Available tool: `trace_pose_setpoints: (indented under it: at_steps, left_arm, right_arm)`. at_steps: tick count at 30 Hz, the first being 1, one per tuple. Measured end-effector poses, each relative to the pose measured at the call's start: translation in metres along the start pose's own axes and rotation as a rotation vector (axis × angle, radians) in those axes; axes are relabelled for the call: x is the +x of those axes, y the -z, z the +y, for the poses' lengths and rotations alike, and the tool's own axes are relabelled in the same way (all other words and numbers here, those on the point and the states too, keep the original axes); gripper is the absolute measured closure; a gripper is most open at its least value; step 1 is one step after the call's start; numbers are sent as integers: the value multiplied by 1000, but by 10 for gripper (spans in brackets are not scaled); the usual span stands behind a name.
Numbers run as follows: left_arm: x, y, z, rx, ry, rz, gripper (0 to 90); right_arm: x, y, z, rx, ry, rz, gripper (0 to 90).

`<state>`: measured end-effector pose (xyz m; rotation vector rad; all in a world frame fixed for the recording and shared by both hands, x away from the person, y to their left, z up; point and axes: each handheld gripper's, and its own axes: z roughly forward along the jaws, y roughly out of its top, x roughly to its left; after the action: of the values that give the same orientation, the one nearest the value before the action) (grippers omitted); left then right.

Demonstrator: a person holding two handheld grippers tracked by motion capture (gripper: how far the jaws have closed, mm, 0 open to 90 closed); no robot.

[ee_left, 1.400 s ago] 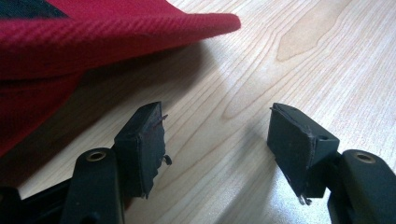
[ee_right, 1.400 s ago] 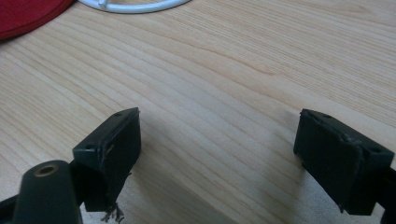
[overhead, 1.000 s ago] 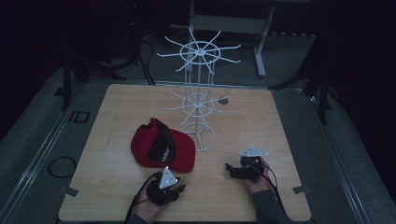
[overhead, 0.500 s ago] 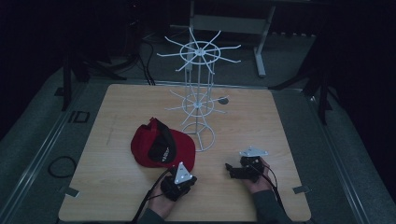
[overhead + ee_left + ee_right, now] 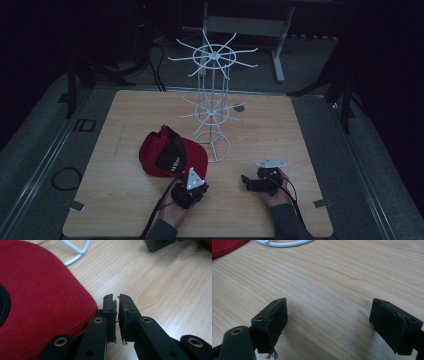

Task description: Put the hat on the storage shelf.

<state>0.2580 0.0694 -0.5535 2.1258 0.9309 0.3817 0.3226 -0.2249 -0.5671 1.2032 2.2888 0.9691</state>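
A red cap [image 5: 172,155] with a black back strap lies left of centre on the wooden table [image 5: 125,115]. My left gripper [image 5: 192,186] sits just below the cap's near edge. In the left gripper view its jaws [image 5: 117,303] are shut with nothing between them, and the cap's red brim [image 5: 37,297] lies right beside the left jaw. My right gripper [image 5: 246,181] rests on the table at the near right. Its jaws [image 5: 329,312] stand wide open over bare wood.
A tall white wire rack [image 5: 212,110] with spoke arms stands behind the cap; its base ring [image 5: 218,147] lies on the table and appears as base ring [image 5: 75,250] and base ring [image 5: 284,243]. The right gripper's black body [image 5: 160,243] shows farther off. Dark floor surrounds the table.
The left gripper has shifted to the right and a little forward along the cap's near edge. The right gripper has stayed where it was.
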Motion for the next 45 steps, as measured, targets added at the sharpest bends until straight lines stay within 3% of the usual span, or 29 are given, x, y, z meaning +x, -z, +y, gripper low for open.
trace_pose_setpoints:
  at_steps: [5, 10, 13, 17, 25, 29, 30, 33, 36, 39, 45]
  left_arm:
    - [19, 15, -10, -5, 72, 37, 848]
    - [37, 25, -18, 7, 110, 91, 849]
    - [56, 36, -20, -4, 163, 138, 850]
    - [68, 46, -22, -11, 202, 160, 852]
    - [69, 63, -27, -54, 265, 238, 603]
    - [70, 71, -29, -77, 286, 264, 541]
    - [71, 75, -30, -92, 314, 285, 518]
    - [74, 77, -31, -87, 335, 338, 414]
    - [78, 75, -32, -71, 361, 363, 351]
    - [82, 74, -32, -78, 385, 367, 330]
    - [97, 63, -29, -60, 443, 311, 325]
  right_arm:
    - [0, 0, 0, 0, 1, 0, 147]
    - [0, 0, 0, 0, 1, 0, 148]
    - [0, 0, 0, 0, 0, 0, 147]
    - [0, 0, 0, 0, 0, 0, 147]
    - [0, 0, 0, 0, 0, 0, 147]
    - [0, 0, 0, 0, 0, 0, 147]
    - [0, 0, 0, 0, 0, 0, 147]
    - [0, 0, 0, 0, 1, 0, 147]
    - [0, 0, 0, 0, 1, 0, 147]
    - [0, 0, 0, 0, 2, 0, 147]
    - [0, 0, 0, 1, 3, 2, 147]
